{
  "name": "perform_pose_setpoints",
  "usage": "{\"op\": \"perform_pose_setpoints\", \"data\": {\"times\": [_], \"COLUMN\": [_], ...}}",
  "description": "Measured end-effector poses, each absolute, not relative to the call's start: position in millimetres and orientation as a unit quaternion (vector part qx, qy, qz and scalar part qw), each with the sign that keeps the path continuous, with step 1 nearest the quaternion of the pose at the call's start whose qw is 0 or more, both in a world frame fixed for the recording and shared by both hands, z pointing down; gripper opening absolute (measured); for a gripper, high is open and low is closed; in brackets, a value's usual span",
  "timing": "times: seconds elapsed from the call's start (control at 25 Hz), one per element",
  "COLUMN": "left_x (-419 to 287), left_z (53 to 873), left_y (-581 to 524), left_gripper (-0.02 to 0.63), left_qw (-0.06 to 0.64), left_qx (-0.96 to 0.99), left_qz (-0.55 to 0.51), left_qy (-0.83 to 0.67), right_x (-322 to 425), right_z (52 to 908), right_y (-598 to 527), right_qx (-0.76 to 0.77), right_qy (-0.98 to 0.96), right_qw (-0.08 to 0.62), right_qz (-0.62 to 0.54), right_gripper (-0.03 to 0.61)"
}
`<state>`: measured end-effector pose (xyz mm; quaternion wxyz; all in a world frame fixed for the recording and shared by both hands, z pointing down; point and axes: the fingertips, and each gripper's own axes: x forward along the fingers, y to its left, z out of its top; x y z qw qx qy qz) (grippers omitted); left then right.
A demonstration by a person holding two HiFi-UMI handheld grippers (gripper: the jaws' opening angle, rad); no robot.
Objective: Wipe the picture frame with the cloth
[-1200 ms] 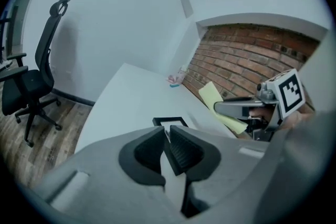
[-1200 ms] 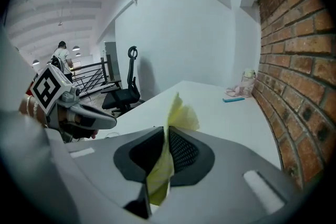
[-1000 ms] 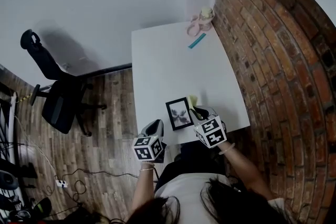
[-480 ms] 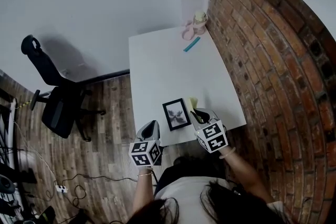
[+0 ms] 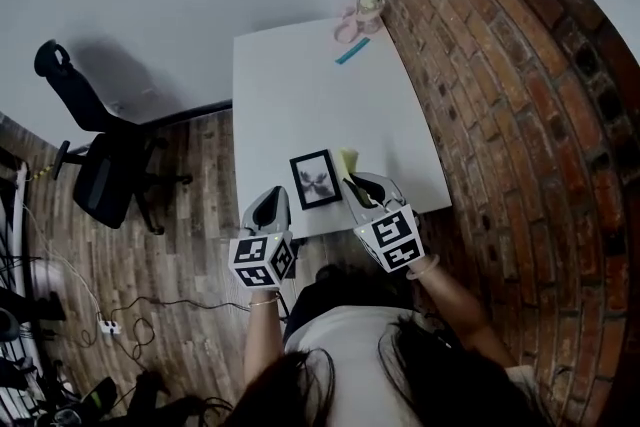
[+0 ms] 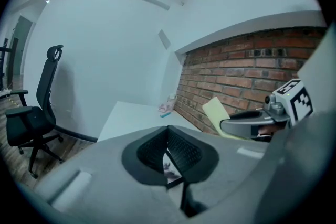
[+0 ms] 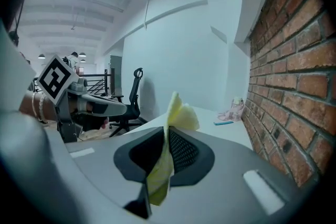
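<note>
The black picture frame (image 5: 314,180) lies flat on the white table (image 5: 300,85) near its front edge. In the left gripper view a sliver of the frame (image 6: 171,169) shows below the jaws. My right gripper (image 5: 356,187) is shut on a yellow cloth (image 5: 347,161), just right of the frame and raised off the table. In the right gripper view the cloth (image 7: 177,113) sticks up from the closed jaws of that gripper (image 7: 167,135). My left gripper (image 5: 271,200) hovers left of the frame; its jaws have just closed and hold nothing (image 6: 167,131).
A pink and pale object (image 5: 358,13) and a teal strip (image 5: 352,51) sit at the table's far right corner. A brick wall (image 5: 480,85) runs along the right. A black office chair (image 5: 95,165) stands on the wood floor to the left.
Both grippers have risen toward the head camera, their cubes now larger. The cloth stays in the right gripper. The frame has not moved on the table.
</note>
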<state>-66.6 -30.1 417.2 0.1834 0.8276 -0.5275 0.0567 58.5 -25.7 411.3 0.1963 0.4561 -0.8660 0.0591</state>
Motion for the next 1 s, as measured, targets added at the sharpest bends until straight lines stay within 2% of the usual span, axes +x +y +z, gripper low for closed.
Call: {"op": "perform_pose_setpoints", "data": {"times": [0.72, 1.0], "left_x": [-18.9, -12.1], "left_z": [333.0, 306.1], "left_y": [17.1, 30.6], "left_gripper": [0.000, 0.000], "left_qw": [0.073, 0.037], "left_qx": [0.842, 0.846], "left_qz": [0.029, 0.013], "left_qy": [-0.533, -0.532], "right_x": [97.4, 99.3], "right_z": [326.8, 311.0], "right_y": [15.0, 29.6], "right_qx": [0.470, 0.465], "right_qy": [-0.878, -0.883], "right_qw": [0.090, 0.070], "right_qz": [0.012, 0.002], "right_gripper": [0.032, 0.032]}}
